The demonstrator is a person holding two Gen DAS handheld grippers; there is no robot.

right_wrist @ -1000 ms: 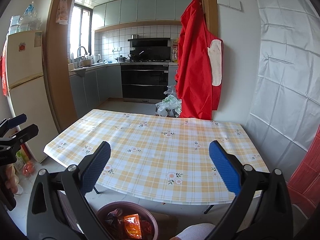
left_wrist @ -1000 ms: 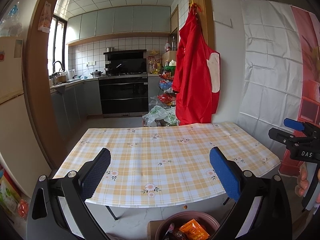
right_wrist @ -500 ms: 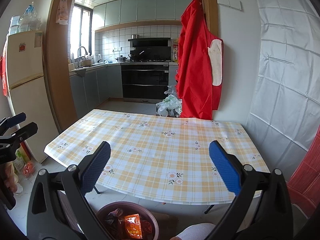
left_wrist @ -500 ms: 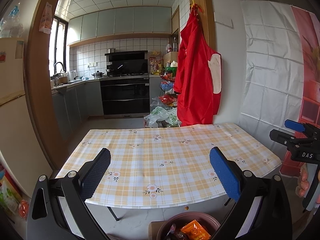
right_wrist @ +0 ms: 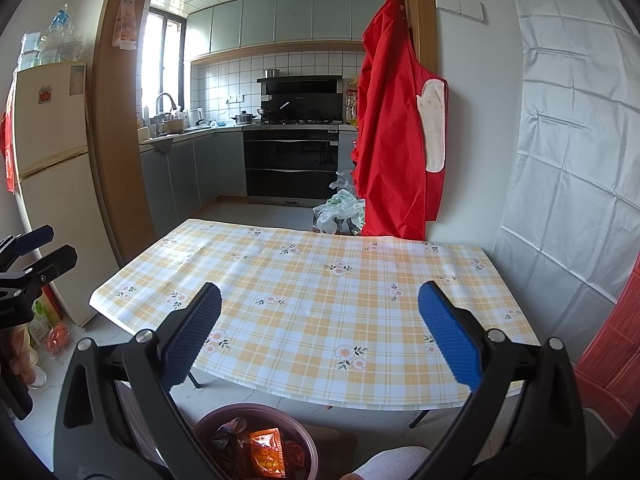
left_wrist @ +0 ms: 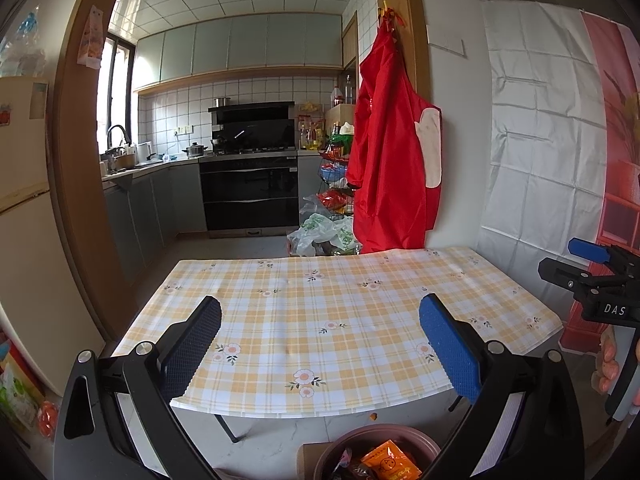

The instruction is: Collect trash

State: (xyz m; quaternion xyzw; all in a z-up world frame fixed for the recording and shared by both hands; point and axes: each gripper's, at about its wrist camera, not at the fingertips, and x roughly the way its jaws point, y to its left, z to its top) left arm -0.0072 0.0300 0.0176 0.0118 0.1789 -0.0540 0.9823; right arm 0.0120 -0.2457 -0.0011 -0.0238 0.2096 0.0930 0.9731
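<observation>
Trash (right_wrist: 267, 454) sits in the bin (right_wrist: 298, 442) on the floor, just below the table's near edge: an orange packet on top of darker wrappers, also seen from the left wrist as the same packet (left_wrist: 390, 463) in the bin (left_wrist: 332, 446). That is where the task wants it, so the collecting looks done or close to it.

The table (right_wrist: 320, 280), under a checked cloth, shows nothing on it from either camera. One small orange crumb (left_wrist: 374, 415) lies on the floor under the near edge; it may be a last scrap, though it is too small to tell.

The left gripper (left_wrist: 320, 348) hangs above the near edge with its jaws wide apart and nothing between them. The right gripper (right_wrist: 320, 342) does the same, jaws spread, empty. Both are held back from the cloth and over the bin side, which fits hands that have let go and have nothing left to reach for.

Beyond the far edge a red apron (right_wrist: 396, 132) hangs on the wall, with plastic bags (right_wrist: 340, 210) on the floor below it. A fridge (right_wrist: 48, 184) stands off the left edge. None of this blocks the path between table and bin; only the table's near edge overhangs the bin a little.
</observation>
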